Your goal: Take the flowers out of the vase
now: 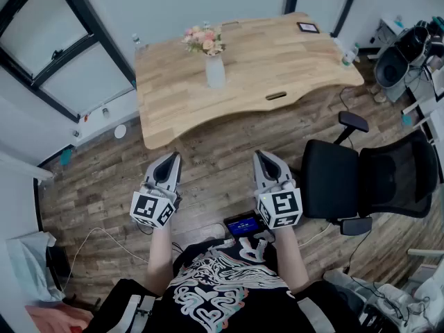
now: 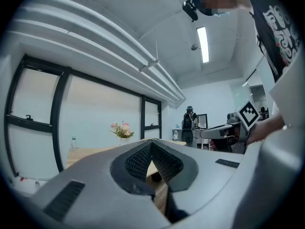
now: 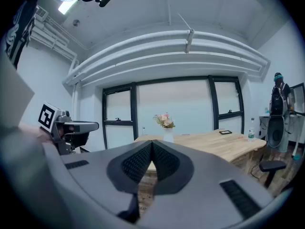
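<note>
Pre-approach. Left claw (image 1: 171,159) and right claw (image 1: 262,155) closed, empty, lower centre. Flowers (image 1: 204,40) sit in vase (image 1: 215,72) on desk (image 1: 298,61), upper centre, well apart. Next: close in, open one claw, pinch the stems.

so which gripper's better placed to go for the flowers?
Right, marginally. Both are shut, empty and well short of the table. The flowers sit nearly dead ahead of the right gripper; seen from the left gripper they're off to the left.
</note>
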Motion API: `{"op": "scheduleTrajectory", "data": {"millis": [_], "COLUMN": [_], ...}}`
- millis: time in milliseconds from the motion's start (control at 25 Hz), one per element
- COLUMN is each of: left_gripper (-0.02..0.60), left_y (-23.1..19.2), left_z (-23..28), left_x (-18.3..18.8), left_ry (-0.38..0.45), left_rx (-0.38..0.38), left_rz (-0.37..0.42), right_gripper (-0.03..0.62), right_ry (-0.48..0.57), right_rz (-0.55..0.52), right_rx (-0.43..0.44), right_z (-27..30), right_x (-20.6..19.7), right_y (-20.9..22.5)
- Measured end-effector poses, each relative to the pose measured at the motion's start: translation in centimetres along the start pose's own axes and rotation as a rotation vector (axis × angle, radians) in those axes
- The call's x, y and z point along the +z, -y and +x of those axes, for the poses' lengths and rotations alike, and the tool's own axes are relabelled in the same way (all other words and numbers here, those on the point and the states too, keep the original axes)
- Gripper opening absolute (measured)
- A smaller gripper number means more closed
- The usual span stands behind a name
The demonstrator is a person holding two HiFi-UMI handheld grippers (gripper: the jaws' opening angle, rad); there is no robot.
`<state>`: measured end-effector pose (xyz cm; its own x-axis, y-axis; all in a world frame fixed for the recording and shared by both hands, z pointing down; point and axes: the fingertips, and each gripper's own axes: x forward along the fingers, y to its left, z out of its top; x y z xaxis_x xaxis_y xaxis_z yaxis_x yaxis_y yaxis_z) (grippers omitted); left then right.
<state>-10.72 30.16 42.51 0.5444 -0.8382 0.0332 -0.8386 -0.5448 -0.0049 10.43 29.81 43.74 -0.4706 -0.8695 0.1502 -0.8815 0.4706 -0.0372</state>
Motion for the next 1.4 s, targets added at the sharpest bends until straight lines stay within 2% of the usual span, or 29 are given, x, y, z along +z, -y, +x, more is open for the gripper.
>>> {"op": "scheduleTrajectory", "data": {"millis": [440, 520, 640, 760, 1000, 1120, 1400], "left_gripper": [0.003, 0.003, 0.003, 0.003, 0.003, 0.003, 0.003], "left_y": [0.2, 0.6, 1.1, 1.8, 4.2, 3.8, 0.7], "left_z": [0.3, 0.7, 1.1, 1.5, 2.3, 3.3, 7.5], "left_x": [0.2, 0.2, 0.0, 0.2, 1.1, 0.6, -0.1], "left_ry": [-0.001, -0.002, -0.005, 0.009, 0.042, 0.032, 0.041], "left_rx": [0.011, 0.011, 0.013, 0.014, -0.057, -0.048, -0.034], "left_rz": [-0.003, -0.001, 0.004, 0.014, 0.017, 0.03, 0.005], "right_gripper": [0.003, 0.003, 0.005, 0.003, 0.003, 0.003, 0.005], "right_ry": [0.004, 0.038, 0.143, 0.188, 0.113, 0.094, 0.047], "right_rz": [-0.027, 0.019, 0.126, 0.131, 0.074, 0.078, 0.019], "right_rx": [0.045, 0.06, 0.111, 0.133, 0.107, 0.096, 0.087], "right_z": [1.0, 0.6, -0.7, -1.8, -1.8, -0.7, 4.0], "right_x": [0.6, 0.9, 2.7, 3.6, 1.5, 0.9, 0.3], "right_y": [-1.0, -0.4, 0.2, 0.9, 2.7, 3.8, 4.9]}}
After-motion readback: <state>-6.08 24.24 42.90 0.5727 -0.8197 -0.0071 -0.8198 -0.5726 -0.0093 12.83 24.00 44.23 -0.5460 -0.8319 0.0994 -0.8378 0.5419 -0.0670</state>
